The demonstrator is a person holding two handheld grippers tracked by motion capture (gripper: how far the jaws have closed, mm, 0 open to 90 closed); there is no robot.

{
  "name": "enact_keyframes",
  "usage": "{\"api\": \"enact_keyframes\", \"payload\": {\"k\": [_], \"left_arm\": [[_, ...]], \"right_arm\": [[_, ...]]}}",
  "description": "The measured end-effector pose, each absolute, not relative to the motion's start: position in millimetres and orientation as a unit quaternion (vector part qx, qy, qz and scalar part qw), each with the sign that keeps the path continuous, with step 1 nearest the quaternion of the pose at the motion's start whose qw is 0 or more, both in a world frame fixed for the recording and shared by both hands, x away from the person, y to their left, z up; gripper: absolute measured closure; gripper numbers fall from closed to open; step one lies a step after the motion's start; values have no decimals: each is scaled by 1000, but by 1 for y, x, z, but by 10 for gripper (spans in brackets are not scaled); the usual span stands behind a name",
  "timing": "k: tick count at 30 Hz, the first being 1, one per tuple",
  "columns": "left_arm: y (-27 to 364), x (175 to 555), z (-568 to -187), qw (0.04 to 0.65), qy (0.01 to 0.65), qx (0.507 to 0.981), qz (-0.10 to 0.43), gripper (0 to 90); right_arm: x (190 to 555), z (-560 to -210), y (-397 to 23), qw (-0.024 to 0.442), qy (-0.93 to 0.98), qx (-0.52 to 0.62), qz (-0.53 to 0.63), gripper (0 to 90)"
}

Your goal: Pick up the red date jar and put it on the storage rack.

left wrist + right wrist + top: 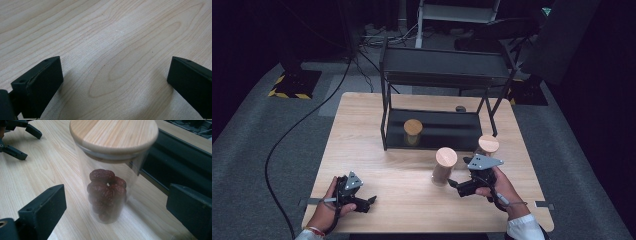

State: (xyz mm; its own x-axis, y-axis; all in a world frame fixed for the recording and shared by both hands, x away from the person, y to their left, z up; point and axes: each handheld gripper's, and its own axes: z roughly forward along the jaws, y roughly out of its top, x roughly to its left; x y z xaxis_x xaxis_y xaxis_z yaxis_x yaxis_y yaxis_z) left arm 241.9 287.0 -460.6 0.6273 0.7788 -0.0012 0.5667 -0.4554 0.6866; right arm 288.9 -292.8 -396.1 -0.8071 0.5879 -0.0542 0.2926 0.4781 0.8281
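Observation:
A clear glass jar (443,169) with a round wooden lid (113,133) stands upright on the wooden table (402,195), holding dark red dried fruit (107,192). My right gripper (455,188) is open just to its right, and in the right gripper view (117,195) the jar stands ahead between the spread jaws, untouched. A second lidded jar (487,146) stands behind my right hand. A third jar (413,132) sits on the lower shelf of the black rack (437,67). My left gripper (369,203) is open low over bare wood at the front left (115,65).
The black two-tier rack spans the back half of the table, its front rail (175,157) close behind the jar. A small dark object (460,108) lies behind the rack. The left gripper's fingers (15,152) show far off in the right gripper view. Cables run across the floor.

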Motion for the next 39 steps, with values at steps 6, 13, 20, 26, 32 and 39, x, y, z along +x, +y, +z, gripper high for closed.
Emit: {"api": "enact_keyframes", "payload": {"k": [6,13,20,26,32,39], "left_arm": [[287,242,-461,334,401,838,159,0],[287,242,-461,334,401,838,159,0],[287,242,-461,333,401,838,159,0],[287,242,-461,333,401,838,159,0],[287,242,-461,334,401,838,159,0],[287,242,-461,333,401,838,159,0]], "right_arm": [[295,-394,-286,166,843,260,441,26],[301,-393,-279,162,843,257,443,26],[306,-391,-276,154,842,260,446,27],[310,-390,-272,148,843,256,450,35],[314,-389,-268,141,841,258,454,45],[317,-388,-266,134,838,265,457,55]]}}
